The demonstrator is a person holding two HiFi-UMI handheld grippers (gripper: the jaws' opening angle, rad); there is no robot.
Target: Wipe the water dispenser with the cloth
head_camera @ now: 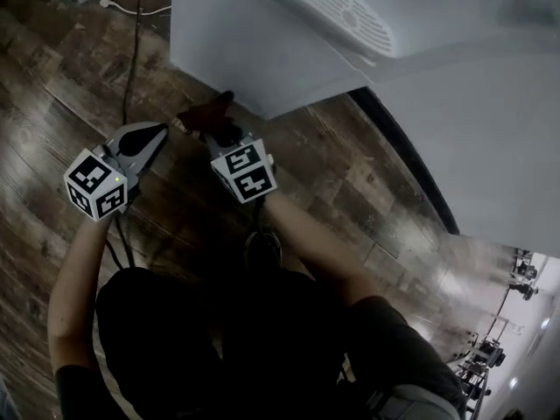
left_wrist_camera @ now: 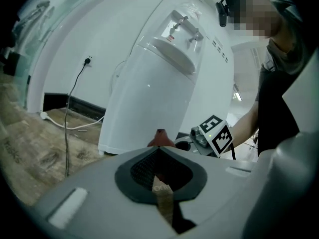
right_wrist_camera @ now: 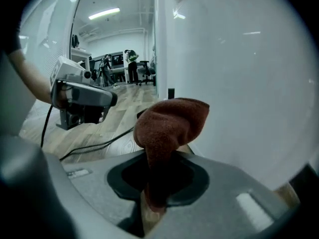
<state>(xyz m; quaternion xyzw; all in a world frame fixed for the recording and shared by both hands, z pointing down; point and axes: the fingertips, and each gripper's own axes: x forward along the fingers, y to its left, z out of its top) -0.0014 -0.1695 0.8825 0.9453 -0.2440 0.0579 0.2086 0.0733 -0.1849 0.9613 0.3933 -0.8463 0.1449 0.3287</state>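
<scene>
The white water dispenser point(head_camera: 262, 51) stands on the wood floor, and its taps and drip tray point(left_wrist_camera: 174, 49) show in the left gripper view. My right gripper point(head_camera: 217, 129) is shut on a rust-brown cloth point(head_camera: 208, 114), which is bunched up close to the dispenser's lower front corner. In the right gripper view the cloth point(right_wrist_camera: 169, 123) rises out of the jaws next to the dispenser's white side point(right_wrist_camera: 239, 83). My left gripper point(head_camera: 171, 126) is just left of the cloth, shut with nothing in it. From it I see the cloth's tip point(left_wrist_camera: 160, 139) just beyond.
A black cable point(head_camera: 131, 59) runs over the floor left of the dispenser up to a wall socket point(left_wrist_camera: 88, 60), and a white cord point(left_wrist_camera: 65, 123) lies by the skirting. A white wall point(head_camera: 490, 129) with dark skirting point(head_camera: 411, 160) lies right. My legs point(head_camera: 262, 339) are below.
</scene>
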